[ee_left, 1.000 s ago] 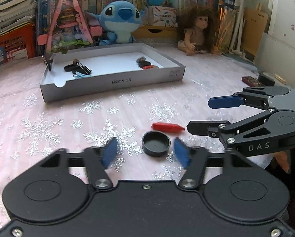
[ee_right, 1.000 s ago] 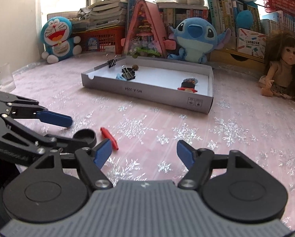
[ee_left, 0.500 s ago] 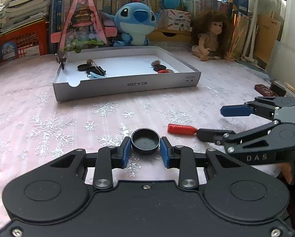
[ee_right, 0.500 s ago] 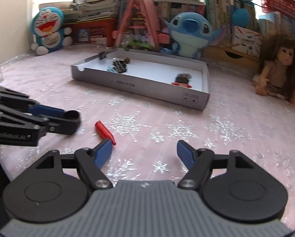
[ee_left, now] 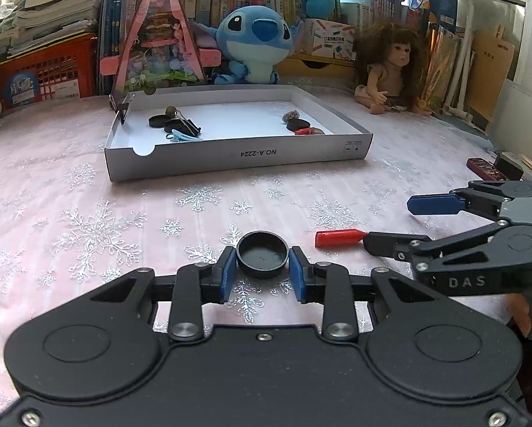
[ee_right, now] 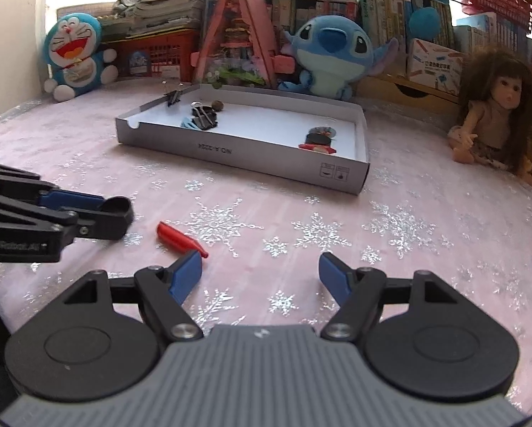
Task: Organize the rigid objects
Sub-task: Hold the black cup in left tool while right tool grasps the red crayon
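Observation:
My left gripper [ee_left: 262, 267] is shut on a round black cap [ee_left: 262, 254], its blue pads pressing both sides, low over the snowflake cloth. The right wrist view shows the same grip from the side at far left, with the cap [ee_right: 118, 210] at the fingertips. A red tapered piece [ee_left: 337, 238] lies on the cloth just right of the cap. My right gripper [ee_right: 260, 274] stands open with nothing between its fingers; its left finger tip sits close to the red piece [ee_right: 179, 240]. A white tray [ee_left: 237, 156] further back holds binder clips, black caps and small red bits.
A blue plush [ee_left: 255, 46], a pink triangular toy [ee_left: 155, 39], a doll [ee_left: 390, 71] and shelves of books line the back. Another blue plush [ee_right: 75, 57] sits far left. A dark red box [ee_left: 483, 167] lies near the table's right edge.
The left jaws closed onto the black cap, which now sits pinched between the pads. The right gripper stayed open near the red piece.

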Available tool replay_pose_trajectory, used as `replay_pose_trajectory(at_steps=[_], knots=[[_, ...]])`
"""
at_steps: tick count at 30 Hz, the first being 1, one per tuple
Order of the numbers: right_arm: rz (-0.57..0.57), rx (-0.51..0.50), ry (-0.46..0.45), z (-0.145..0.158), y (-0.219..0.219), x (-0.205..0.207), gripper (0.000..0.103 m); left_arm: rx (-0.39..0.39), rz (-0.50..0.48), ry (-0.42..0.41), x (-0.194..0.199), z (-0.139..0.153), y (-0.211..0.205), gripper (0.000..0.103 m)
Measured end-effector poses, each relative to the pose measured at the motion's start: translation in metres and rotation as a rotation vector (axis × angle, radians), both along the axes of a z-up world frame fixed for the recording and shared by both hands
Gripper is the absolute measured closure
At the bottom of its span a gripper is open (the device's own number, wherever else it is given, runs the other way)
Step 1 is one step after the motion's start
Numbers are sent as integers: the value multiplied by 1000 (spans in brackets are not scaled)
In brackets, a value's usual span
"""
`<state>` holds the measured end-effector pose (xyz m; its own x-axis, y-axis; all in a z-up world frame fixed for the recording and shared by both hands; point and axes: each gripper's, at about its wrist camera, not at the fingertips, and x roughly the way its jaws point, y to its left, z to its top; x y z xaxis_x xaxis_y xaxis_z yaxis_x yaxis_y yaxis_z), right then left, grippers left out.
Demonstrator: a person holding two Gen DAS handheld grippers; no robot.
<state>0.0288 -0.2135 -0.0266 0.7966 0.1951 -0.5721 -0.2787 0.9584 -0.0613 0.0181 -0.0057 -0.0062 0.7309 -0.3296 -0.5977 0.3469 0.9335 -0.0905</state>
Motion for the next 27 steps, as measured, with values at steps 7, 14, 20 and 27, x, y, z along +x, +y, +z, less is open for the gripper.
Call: replay_pose_trajectory(at_steps=[7,14,20,27], knots=[[-44,-4,-3,1,-3,10,21,0,21,-2,1,0,2,73],[-41,61,-18,5,3,-4,21,3,60,-9,2,0,7,73],[-12,83,-36,2,29,-12,21,-4,102,-13,3,1,13,73],[-89,85,-92,-6,56,-13,21,-9,170,-14,6,1,25,73]])
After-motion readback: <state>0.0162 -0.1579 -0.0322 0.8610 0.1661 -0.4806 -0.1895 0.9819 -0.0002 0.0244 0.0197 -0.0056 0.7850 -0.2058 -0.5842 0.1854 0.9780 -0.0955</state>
